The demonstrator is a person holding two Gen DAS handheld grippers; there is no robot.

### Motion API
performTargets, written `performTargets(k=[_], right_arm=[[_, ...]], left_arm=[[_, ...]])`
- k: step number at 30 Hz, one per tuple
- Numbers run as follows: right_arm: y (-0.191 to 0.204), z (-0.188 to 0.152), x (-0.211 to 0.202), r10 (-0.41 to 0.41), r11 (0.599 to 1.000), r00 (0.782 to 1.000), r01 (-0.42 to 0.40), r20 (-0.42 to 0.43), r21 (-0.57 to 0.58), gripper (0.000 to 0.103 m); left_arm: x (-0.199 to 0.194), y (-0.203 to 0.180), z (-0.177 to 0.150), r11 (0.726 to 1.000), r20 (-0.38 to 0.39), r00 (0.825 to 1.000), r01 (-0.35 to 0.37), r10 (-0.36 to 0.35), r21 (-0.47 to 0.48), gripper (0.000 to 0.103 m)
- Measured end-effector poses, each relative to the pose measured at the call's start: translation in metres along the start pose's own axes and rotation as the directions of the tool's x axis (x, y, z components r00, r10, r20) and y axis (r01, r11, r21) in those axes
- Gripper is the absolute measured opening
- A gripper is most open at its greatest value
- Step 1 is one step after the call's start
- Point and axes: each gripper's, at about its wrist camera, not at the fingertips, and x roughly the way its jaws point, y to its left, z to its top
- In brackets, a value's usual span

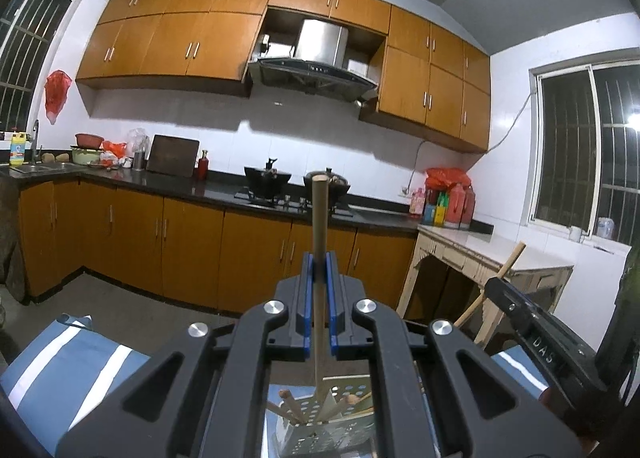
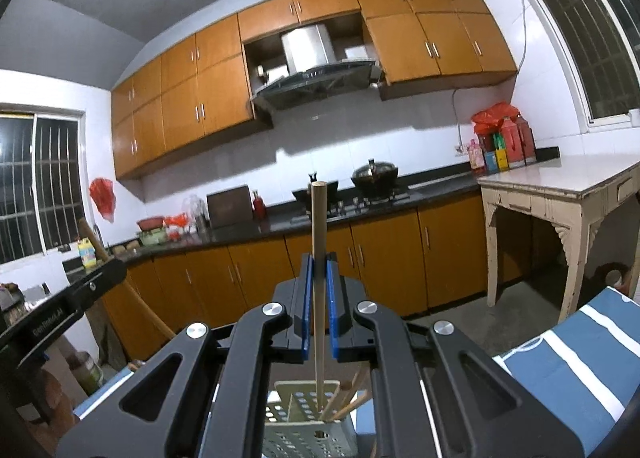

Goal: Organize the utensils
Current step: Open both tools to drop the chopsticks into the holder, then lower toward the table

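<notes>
A kitchen with orange cabinets and a dark countertop [image 1: 224, 188]; near, a blue-and-white striped cloth [image 1: 68, 358]. Two wooden chopsticks, one per claw: the left gripper [image 1: 319, 272] clamps its chopstick [image 1: 319, 226] upright, as the right gripper [image 2: 319, 272] does its chopstick [image 2: 319, 226] (lower ends over a perforated holder [image 2: 308, 430] with more sticks).

This is a home kitchen. Orange-brown wooden wall cupboards [image 1: 192, 38] and base cabinets [image 1: 192, 254] run along white-tiled walls. A steel range hood [image 1: 316, 62] hangs over a gas hob [image 1: 292, 200] bearing two dark lidded pots [image 1: 267, 176]. At far left a sink [image 1: 38, 167] sits under a barred window [image 1: 24, 46]; sauce bottles [image 1: 448, 204] crowd the right counter corner, near a worn pale table [image 1: 492, 254].
</notes>
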Motion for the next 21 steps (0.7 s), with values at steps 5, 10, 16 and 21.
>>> performTargets(k=[5, 10, 16, 21], right_arm=[[-0.001, -0.005, 0.003, -0.004, 1.000, 0.999, 0.005, -0.053, 0.006, 0.009], [-0.005, -0.002, -0.007, -0.020, 1.000, 0.997, 0.022, -0.068, 0.017, 0.012], [-0.010, 0.003, -0.031, -0.052, 0.998, 0.996, 0.054, -0.073, 0.021, 0.012], [-0.018, -0.009, -0.059, -0.086, 0.996, 0.991, 0.089, -0.105, 0.024, 0.014]], left_arm=[[0.015, 0.009, -0.009, 1.000, -0.065, 0.998, 0.002, -0.003, -0.017, 0.007], [0.011, 0.018, -0.009, 0.999, -0.078, 0.997, -0.017, 0.014, -0.032, 0.009], [-0.020, 0.030, -0.001, 0.999, -0.049, 0.998, -0.037, 0.035, -0.036, 0.013], [-0.054, 0.049, -0.003, 0.996, -0.060, 0.996, -0.073, 0.070, -0.050, 0.015]])
